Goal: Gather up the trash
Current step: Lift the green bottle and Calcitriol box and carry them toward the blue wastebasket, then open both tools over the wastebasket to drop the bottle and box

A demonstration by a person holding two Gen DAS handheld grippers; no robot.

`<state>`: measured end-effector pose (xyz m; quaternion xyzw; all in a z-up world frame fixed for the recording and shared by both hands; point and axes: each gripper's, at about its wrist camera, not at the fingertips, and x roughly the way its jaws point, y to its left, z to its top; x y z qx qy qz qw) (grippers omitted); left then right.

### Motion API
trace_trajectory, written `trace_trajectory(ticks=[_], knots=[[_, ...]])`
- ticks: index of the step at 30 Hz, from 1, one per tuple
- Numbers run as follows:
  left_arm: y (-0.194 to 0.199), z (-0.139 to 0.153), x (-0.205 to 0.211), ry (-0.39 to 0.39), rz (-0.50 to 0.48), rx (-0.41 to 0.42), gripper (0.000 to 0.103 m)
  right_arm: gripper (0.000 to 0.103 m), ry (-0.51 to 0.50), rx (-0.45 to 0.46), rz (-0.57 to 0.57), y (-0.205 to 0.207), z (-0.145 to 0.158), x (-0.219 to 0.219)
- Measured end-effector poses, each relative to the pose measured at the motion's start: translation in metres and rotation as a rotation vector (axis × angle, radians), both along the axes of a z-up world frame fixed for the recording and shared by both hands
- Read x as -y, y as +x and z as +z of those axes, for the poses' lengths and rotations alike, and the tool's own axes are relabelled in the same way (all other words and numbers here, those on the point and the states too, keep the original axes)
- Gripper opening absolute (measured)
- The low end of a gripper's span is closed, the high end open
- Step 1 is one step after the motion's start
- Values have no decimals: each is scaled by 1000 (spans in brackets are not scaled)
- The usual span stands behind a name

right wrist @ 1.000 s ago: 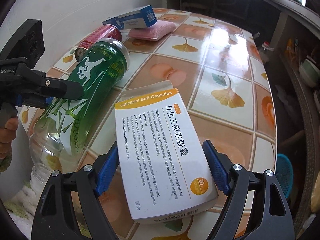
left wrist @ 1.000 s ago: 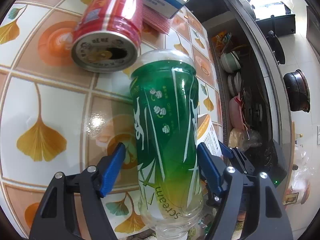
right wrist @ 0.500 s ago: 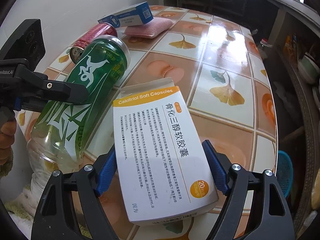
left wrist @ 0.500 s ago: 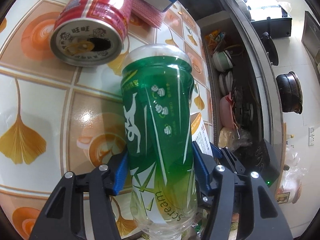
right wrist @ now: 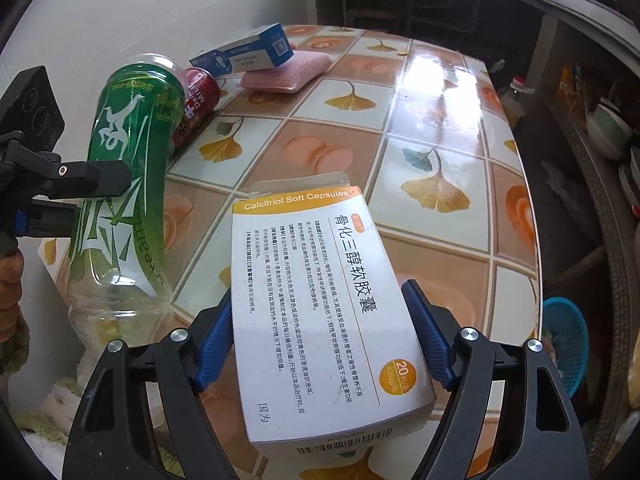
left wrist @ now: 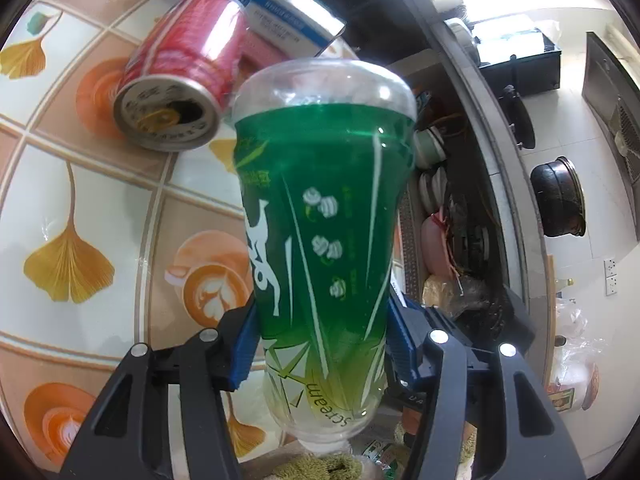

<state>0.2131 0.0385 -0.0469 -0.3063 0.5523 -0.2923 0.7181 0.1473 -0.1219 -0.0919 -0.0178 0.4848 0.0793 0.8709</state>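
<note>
A green-labelled plastic bottle [left wrist: 320, 220] is off the tiled table [left wrist: 80, 184], base pointing away and neck toward the camera. My left gripper [left wrist: 320, 320] is shut on its lower body, and both blue pads press the label. The right wrist view shows the same bottle [right wrist: 124, 184] tilted up at the left, with the left gripper [right wrist: 80, 176] clamped across it. A white and orange medicine box [right wrist: 320, 280] lies lengthwise between the pads of my right gripper [right wrist: 320, 320]. Those pads touch its two long sides.
A red drink can [left wrist: 176, 80] lies on its side behind the bottle. Beyond it a blue and white carton [right wrist: 248, 50] rests on a pink sponge [right wrist: 288, 74]. A blue basket [right wrist: 568, 344] sits below the table's right edge, and shelves with bowls [right wrist: 608, 128] stand further right.
The left jaws closed onto the green bottle and raised it off the table, its far end tipping up. The right pads drew in slightly against the medicine box, which turned a little.
</note>
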Motion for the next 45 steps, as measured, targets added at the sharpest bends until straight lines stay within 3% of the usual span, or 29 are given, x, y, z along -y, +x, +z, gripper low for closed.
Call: trace_trajectory(ticks=[19, 28, 37, 45], knots=[[-22, 46, 11, -77, -39, 135, 54, 74, 122, 61, -56, -19, 24, 32], [-19, 66, 48, -101, -89, 168, 54, 73, 158, 124, -126, -38, 46, 68], [-1, 79, 144, -135, -251, 177, 54, 73, 177, 221, -376, -90, 69, 166], [24, 50, 271, -98, -439, 86, 54, 73, 237, 188, -734, -161, 31, 280]])
